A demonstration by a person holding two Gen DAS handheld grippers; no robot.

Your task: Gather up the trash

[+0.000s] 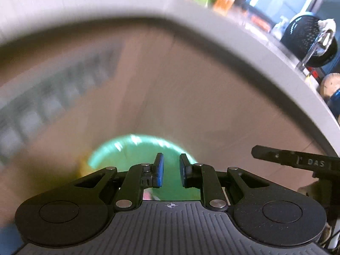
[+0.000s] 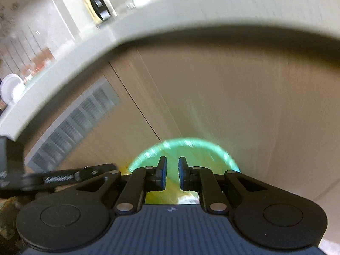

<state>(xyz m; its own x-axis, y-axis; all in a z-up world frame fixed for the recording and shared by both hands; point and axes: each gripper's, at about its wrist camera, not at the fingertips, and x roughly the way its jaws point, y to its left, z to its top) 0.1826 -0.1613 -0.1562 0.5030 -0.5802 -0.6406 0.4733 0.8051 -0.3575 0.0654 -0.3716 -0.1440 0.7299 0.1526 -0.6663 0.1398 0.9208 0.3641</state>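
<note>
bin: green round bin at 6 o'clock, blurry, glossy rim
left gripper: pads slightly apart, holding nothing
right gripper: pretty much closed, empty

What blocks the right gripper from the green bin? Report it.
Nothing visible does. The bin lies straight ahead beyond the right gripper, whose jaws are empty; the counter edge passes well above that line. Motion blur hides fine detail.

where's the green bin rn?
In both wrist views the green bin sits low centre, just beyond the fingertips, on the floor against the beige cabinet front, below the white counter edge.
</note>
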